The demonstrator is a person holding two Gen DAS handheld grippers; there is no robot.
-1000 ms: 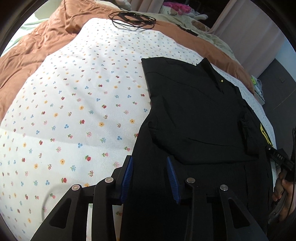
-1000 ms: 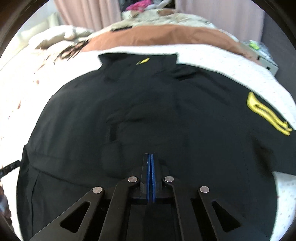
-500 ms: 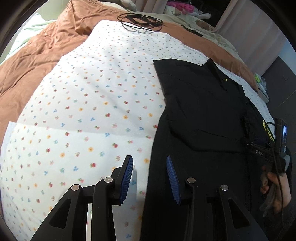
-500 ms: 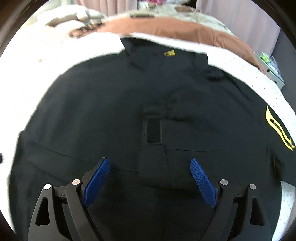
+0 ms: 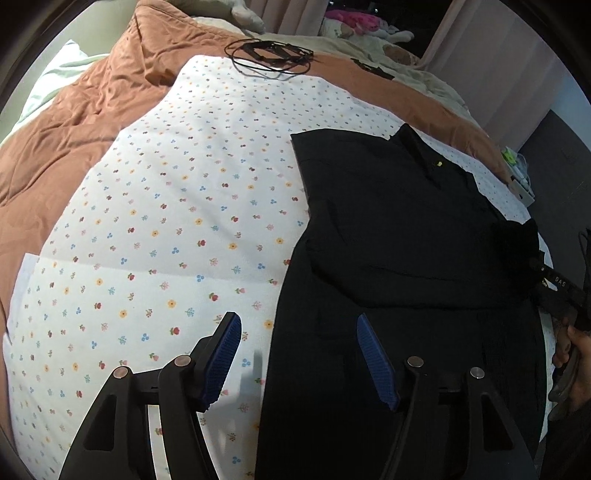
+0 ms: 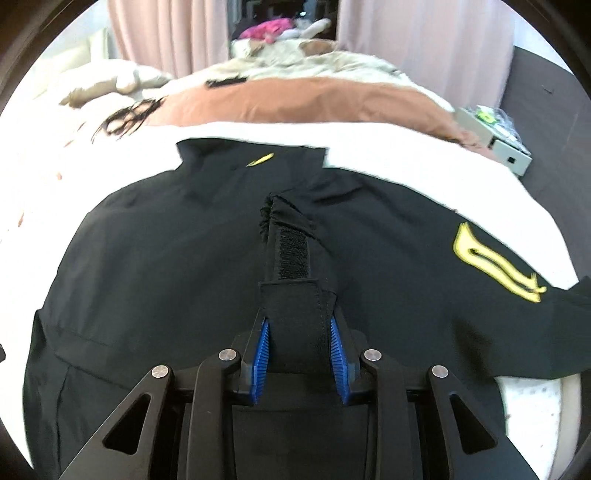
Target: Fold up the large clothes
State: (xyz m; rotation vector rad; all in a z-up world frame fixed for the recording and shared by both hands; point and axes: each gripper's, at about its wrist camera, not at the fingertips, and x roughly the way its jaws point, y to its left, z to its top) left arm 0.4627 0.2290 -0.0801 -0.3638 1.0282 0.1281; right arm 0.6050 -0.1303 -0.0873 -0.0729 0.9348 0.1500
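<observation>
The right gripper (image 6: 300, 360) has just been closing, and there it is, its blue pads clamped on the sleeve cuff (image 6: 293, 306) of the black jacket (image 6: 166, 266); the cuff with its fastening strip is lifted clear of the body of the garment and stands up between the jaws; the left gripper (image 5: 299, 363) has just been opening and hangs with jaws wide and nothing between them, straddling the jacket's left edge over the sheet; the jacket itself lies flat on the floral sheet (image 5: 166, 221), collar (image 6: 251, 162) toward the far side, a yellow emblem (image 6: 495, 262) on the sleeve out to the right

The step in hand looks like carrying that sleeve across the body — to do it well, I'd say keep the cuff pinched firmly and low, draw it straight over the chest so the sleeve lays flat without a twist, and let the free gripper pin the near edge so the whole jacket doesn't slide on the sheet; the fabric looks thin and slippery, so a slow drag is the safe call

The surface is soft bedding, a white sheet dotted with small flowers, spread over a rust-brown duvet (image 5: 74, 122); a coil of black cable (image 5: 273, 55) lies at the far end, well apart from the jacket; beyond — pale pink curtains (image 6: 166, 33), a heap of pillows and soft things, a grey box (image 6: 506, 147) at the bed's right edge
</observation>
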